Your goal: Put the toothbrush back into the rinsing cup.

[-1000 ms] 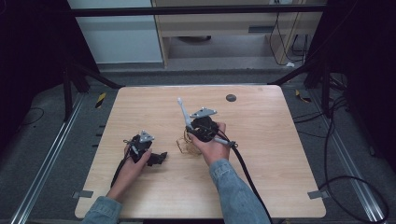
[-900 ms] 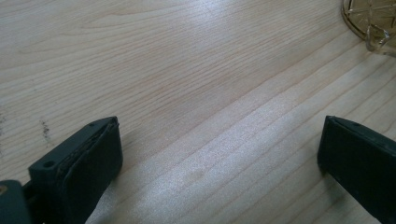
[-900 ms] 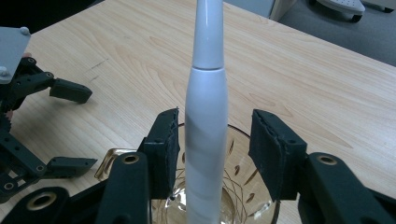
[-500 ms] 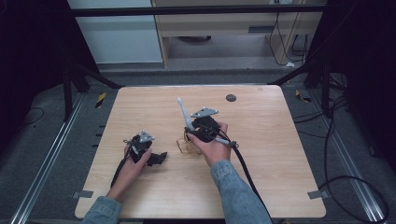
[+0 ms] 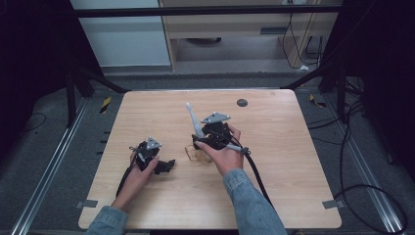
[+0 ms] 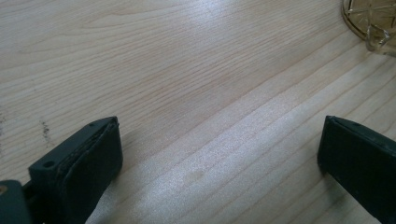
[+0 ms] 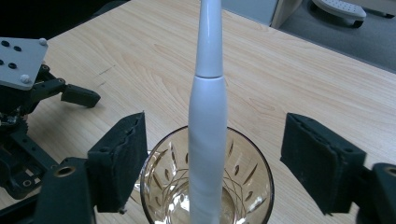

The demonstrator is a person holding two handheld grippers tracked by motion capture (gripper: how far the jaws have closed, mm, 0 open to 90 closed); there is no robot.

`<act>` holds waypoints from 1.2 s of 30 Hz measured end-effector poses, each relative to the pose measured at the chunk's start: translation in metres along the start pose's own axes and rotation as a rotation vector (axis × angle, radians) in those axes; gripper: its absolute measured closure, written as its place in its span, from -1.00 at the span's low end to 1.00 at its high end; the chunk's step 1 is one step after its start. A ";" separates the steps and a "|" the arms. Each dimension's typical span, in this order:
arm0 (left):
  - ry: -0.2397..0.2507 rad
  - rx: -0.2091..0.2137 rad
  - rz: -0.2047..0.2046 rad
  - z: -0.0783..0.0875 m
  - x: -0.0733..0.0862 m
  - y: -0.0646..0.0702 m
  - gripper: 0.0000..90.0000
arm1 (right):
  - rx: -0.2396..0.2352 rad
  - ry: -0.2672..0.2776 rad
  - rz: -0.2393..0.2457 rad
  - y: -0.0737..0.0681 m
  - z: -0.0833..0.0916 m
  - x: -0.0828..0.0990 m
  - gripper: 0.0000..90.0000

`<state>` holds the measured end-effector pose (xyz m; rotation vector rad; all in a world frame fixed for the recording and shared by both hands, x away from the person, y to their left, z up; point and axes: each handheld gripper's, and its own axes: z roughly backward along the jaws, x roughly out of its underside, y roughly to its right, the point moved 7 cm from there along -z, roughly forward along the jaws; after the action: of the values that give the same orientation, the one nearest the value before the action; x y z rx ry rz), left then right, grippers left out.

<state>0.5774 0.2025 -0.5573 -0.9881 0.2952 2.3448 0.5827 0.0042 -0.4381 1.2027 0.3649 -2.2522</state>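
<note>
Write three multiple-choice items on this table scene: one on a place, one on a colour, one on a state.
1. Where does the white toothbrush stand?
A. in the glass
B. flat on the table
C. in the left tool

2. What colour is the glass?
A. blue
B. amber
C. green

3. How are the right tool's jaws?
A. shut on the toothbrush
B. shut on the glass rim
C. open, either side of the toothbrush

Key: 1 A, its handle rises out of the glass; 2 B, amber tint shows; 3 C, its jaws have just been opening and touch nothing.
</note>
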 end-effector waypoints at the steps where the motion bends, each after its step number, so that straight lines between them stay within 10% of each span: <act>1: 0.000 0.000 0.000 0.000 0.000 0.000 -1.00 | -0.001 0.002 0.000 0.000 0.000 0.000 -0.57; 11: 0.000 0.000 -0.001 0.000 0.000 0.000 -1.00 | 0.013 0.002 0.005 0.003 0.006 0.002 -0.86; 36: 0.000 0.000 -0.002 0.000 0.000 0.000 -1.00 | 0.086 0.033 0.017 0.030 0.028 0.009 -0.84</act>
<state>0.5774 0.2026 -0.5573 -0.9877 0.2935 2.3434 0.5771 -0.0369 -0.4294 1.2832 0.2719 -2.2561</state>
